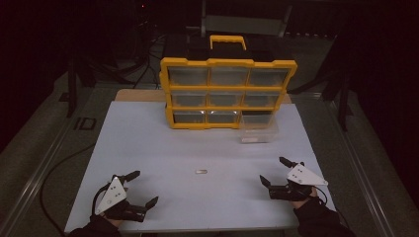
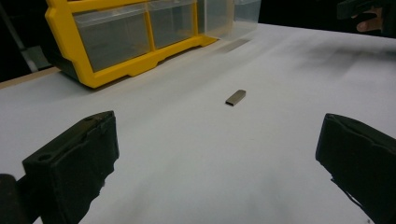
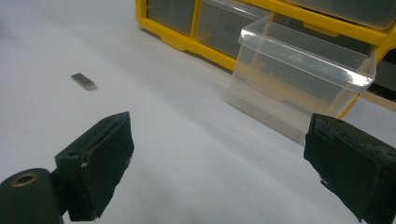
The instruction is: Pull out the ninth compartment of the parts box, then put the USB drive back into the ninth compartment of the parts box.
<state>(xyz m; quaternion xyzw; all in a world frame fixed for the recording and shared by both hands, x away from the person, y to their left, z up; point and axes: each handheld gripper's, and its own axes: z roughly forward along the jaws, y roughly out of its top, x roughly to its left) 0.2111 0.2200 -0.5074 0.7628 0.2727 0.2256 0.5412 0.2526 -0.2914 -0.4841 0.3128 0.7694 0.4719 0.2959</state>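
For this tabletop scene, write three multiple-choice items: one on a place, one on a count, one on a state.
1. Where is the small metal piece?
A. in a drawer
B. on the white board, between the tools
C. held by a tool

2. How many drawer slots does the yellow organizer have?
A. four
B. six
C. nine

3. How does the clear drawer sit?
A. pulled out onto the board
B. shut in its slot
C. upside down

Answers: 1 B, it lies bare on the board; 2 C, three rows of three; 3 A, it stands before the empty bottom-right slot.
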